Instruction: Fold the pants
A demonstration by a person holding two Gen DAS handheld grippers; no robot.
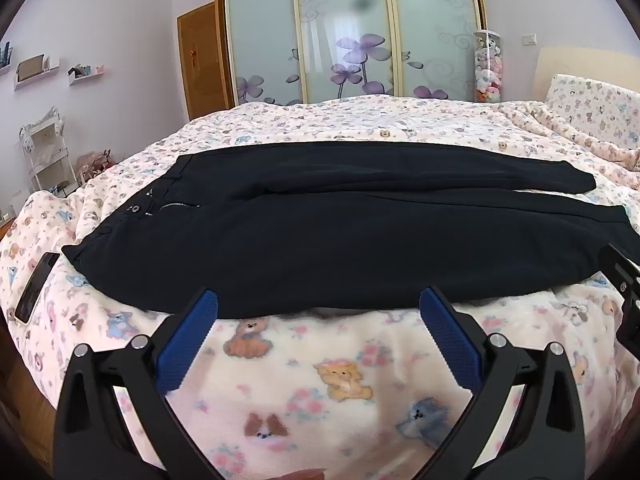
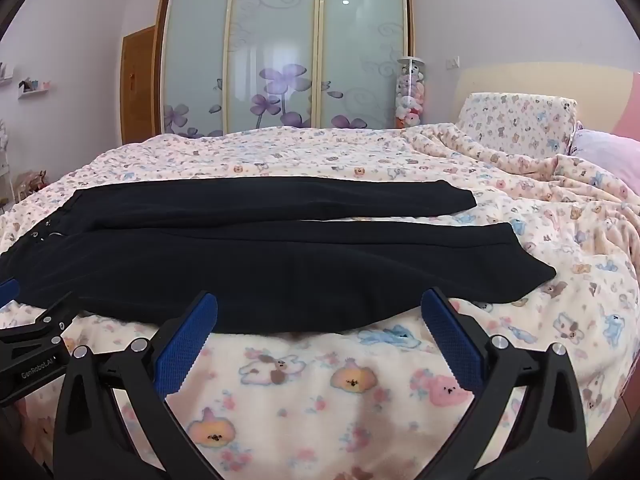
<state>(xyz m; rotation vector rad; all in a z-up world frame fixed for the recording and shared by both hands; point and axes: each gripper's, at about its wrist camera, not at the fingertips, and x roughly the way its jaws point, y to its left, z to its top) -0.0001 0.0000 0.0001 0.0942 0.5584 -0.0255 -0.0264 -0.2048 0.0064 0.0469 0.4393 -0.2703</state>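
Dark navy pants (image 1: 320,232) lie flat across the bed, waistband with button and zipper at the left, both legs stretched to the right. They also show in the right wrist view (image 2: 280,264). My left gripper (image 1: 318,308) is open and empty, its blue pads at the pants' near edge, toward the waist half. My right gripper (image 2: 319,308) is open and empty at the near edge of the nearer leg. The right gripper's side shows at the far right of the left wrist view (image 1: 624,292); the left gripper shows at the left of the right wrist view (image 2: 32,344).
The bed has a pink bear-print blanket (image 1: 320,392). A black phone (image 1: 36,286) lies near the bed's left edge. Pillows (image 2: 520,120) and rumpled blanket are at the right. Sliding wardrobe doors (image 2: 280,52) stand behind the bed.
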